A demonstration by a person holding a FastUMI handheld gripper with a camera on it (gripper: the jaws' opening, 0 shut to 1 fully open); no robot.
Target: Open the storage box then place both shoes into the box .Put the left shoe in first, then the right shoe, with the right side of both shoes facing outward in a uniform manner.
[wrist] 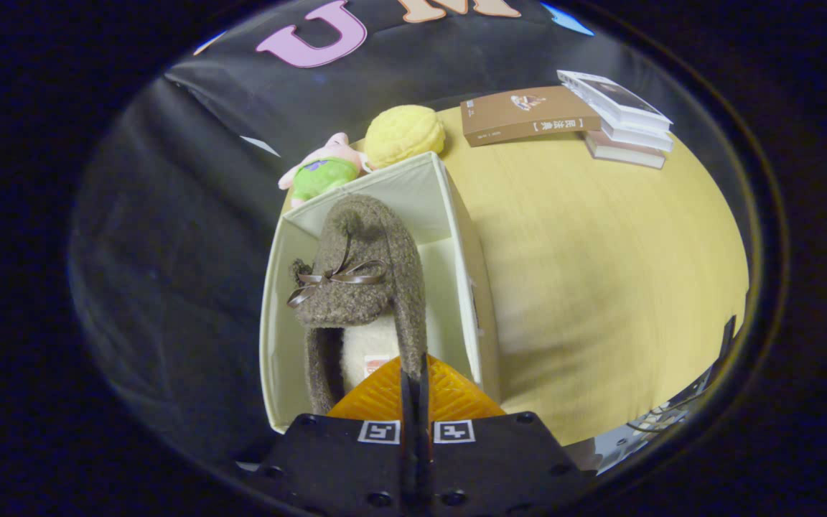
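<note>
Pinching the heel rim of a fuzzy brown slipper between the two fingers of the gripper, the fingers nearly closed with only a thin slit between them and both pressing on the shoe's edge. Hanging the slipper toe-forward over the open storage box, its boucle-like woolly upper rounded and nubbly, a slim glossy brown ribbon bow lying across the vamp, a paler cream fleece lining showing at the mouth just ahead of the fingertips, with a small label there too tiny to make out. Hovering inside or just above the box's opening; cannot tell whether the sole is touching the bottom. Showing the box as a pale cream, soft-sided fabric cube with straight thin walls and a smooth matte inside, sitting at the edge of a light wood-grain table. Resting just beyond the box: a plush pig toy in a green top and a bumpy round yellow plush, touching each other. Lying farther off, well apart from the box, a flat brown hardcover book beside a small stack of books with light covers.
</note>
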